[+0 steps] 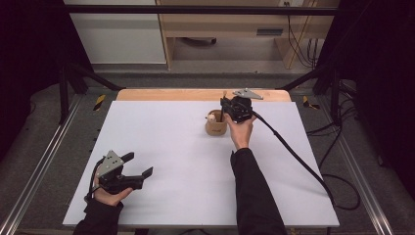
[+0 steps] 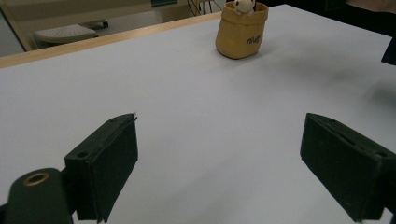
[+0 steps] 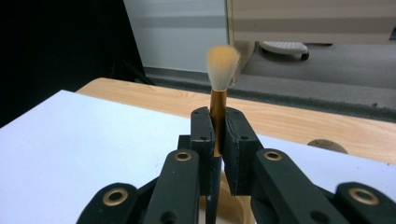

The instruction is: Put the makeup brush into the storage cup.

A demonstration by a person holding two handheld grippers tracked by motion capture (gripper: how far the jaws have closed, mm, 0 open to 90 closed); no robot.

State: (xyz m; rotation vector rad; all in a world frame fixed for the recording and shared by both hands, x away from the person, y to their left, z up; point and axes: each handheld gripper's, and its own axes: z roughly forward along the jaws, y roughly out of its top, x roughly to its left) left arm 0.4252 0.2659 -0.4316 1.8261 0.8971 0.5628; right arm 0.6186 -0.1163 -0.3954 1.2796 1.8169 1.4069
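Right gripper view shows your right gripper [image 3: 218, 126] clamped on the gold ferrule of a makeup brush [image 3: 221, 74], bristles pointing up, so the handle end hangs downward to slide into the tan pouch-shaped holder [image 1: 216, 126] directly below. High view places that holder near the far middle of the white table [image 1: 161, 161], with a small white item already poking from it. Your left gripper [image 1: 139, 166] rests at the near left corner, jaws spread wide and empty, parked well apart so it stays out of the way.
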